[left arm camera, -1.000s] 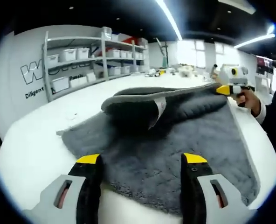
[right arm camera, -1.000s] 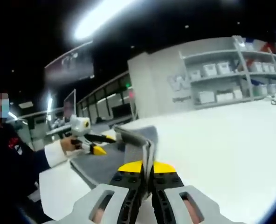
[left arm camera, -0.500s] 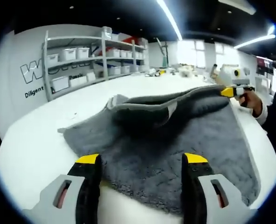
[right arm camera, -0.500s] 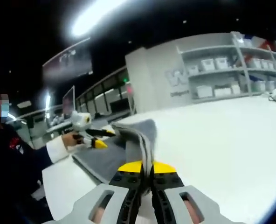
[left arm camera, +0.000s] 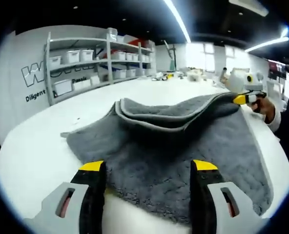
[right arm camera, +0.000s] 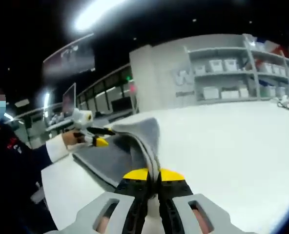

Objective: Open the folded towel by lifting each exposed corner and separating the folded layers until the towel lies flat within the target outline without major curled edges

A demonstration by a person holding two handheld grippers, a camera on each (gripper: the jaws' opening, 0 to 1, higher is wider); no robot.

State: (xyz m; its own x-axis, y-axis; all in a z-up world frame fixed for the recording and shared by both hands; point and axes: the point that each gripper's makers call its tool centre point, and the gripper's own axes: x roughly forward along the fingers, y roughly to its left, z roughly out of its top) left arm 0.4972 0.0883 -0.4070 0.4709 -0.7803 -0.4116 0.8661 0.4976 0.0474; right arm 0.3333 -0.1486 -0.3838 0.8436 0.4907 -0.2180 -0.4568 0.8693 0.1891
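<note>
We are lifting a corner of the grey towel (left arm camera: 174, 146).
Our right gripper (right arm camera: 153, 176) is pinching it; our left gripper (left arm camera: 148, 168) is hovering agape over the white table (left arm camera: 37, 151).

Both views low, close, facing across towel (left arm camera: 183, 146); shared.

You had one grey towel (left arm camera: 183, 146) on one white table (left arm camera: 32, 156), two grippers, and one shelving rack (left arm camera: 81, 63) beyond.

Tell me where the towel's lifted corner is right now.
In the right gripper view it is pinched in the right gripper; the grey towel lies on the white table.
</note>
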